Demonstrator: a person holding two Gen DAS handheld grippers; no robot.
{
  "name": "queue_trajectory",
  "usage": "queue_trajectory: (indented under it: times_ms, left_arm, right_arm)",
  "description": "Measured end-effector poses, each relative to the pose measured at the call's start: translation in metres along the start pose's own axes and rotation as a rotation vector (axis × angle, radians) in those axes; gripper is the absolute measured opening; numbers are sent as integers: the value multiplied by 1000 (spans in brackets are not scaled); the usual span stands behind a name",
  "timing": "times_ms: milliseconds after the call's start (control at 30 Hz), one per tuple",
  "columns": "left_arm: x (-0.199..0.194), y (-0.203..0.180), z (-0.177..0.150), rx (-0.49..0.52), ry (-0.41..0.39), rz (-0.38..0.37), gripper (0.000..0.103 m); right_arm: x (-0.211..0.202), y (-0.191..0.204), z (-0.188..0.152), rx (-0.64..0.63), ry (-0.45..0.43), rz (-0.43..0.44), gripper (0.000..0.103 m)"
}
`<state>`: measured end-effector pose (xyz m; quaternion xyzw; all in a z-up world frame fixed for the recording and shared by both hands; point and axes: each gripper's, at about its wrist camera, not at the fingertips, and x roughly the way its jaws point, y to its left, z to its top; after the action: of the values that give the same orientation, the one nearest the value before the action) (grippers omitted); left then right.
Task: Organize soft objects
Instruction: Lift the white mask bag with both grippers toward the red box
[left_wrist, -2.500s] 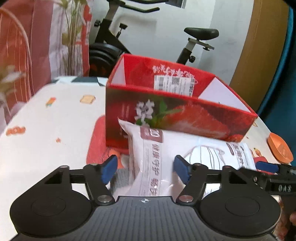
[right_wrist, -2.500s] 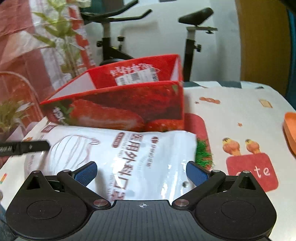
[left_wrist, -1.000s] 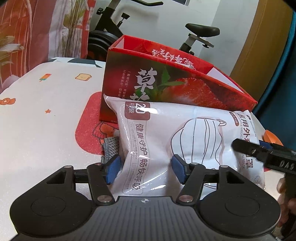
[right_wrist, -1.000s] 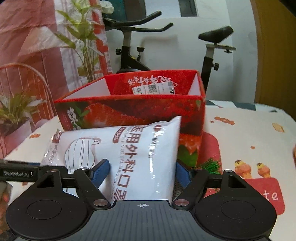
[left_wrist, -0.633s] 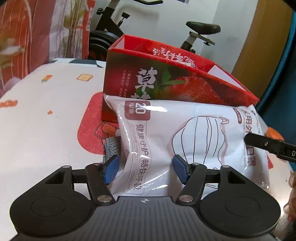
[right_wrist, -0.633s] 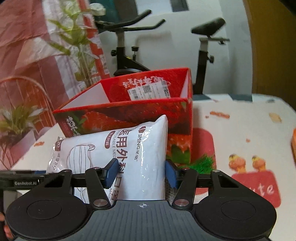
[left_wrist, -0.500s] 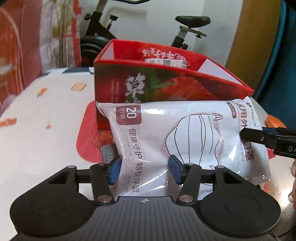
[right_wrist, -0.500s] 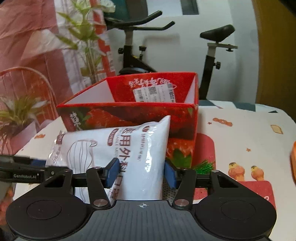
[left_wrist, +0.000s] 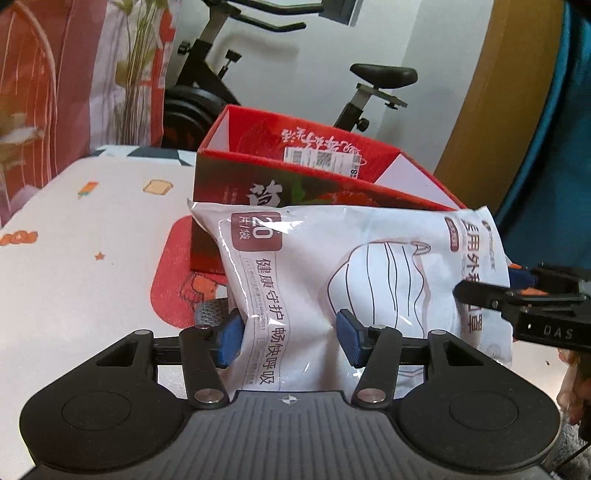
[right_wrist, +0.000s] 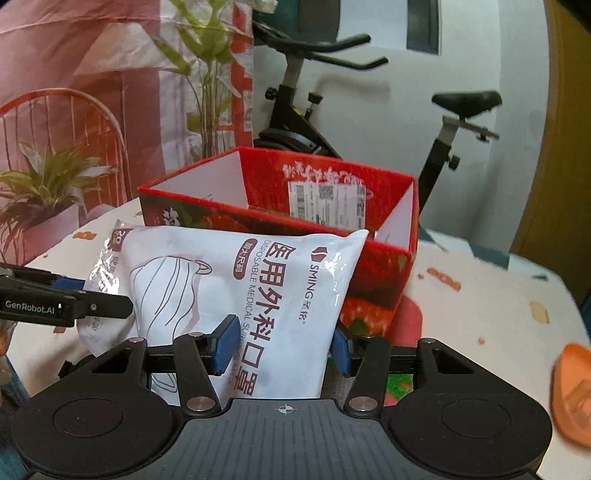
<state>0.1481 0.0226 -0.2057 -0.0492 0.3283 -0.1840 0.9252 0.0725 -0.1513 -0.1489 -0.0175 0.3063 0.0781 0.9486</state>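
Note:
A white plastic pack of medical masks (left_wrist: 369, 266) (right_wrist: 258, 280) hangs between both grippers, in front of the open red strawberry box (left_wrist: 229, 192) (right_wrist: 376, 284). My left gripper (left_wrist: 290, 338) is shut on the pack's left end, its blue pads pinching the film. My right gripper (right_wrist: 282, 347) is shut on the pack's right end. In the left wrist view the right gripper's fingers (left_wrist: 480, 295) show side-on at the pack's far end. The pack's top edge is level with the box's front rim. The inside of the box shows only a shipping label.
The table wears a white cloth with cartoon prints (left_wrist: 92, 258). A grey item (left_wrist: 212, 314) lies under the pack. An orange thing (right_wrist: 572, 391) sits at the right edge. An exercise bike (right_wrist: 295, 122) and a potted plant (right_wrist: 44, 192) stand behind the table.
Both grippers have risen with the mask pack, whose top edge now reaches the box's rim. The right jaws narrowed onto the pack; the left jaws tightened slightly.

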Motion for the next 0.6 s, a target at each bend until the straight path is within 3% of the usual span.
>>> queue_trajectory:
  times_ms: [600]
  left_arm:
    - [-41,-4,40,-10,-177,7,57]
  right_arm:
    - [-36,8,58,-98,-138,18,50]
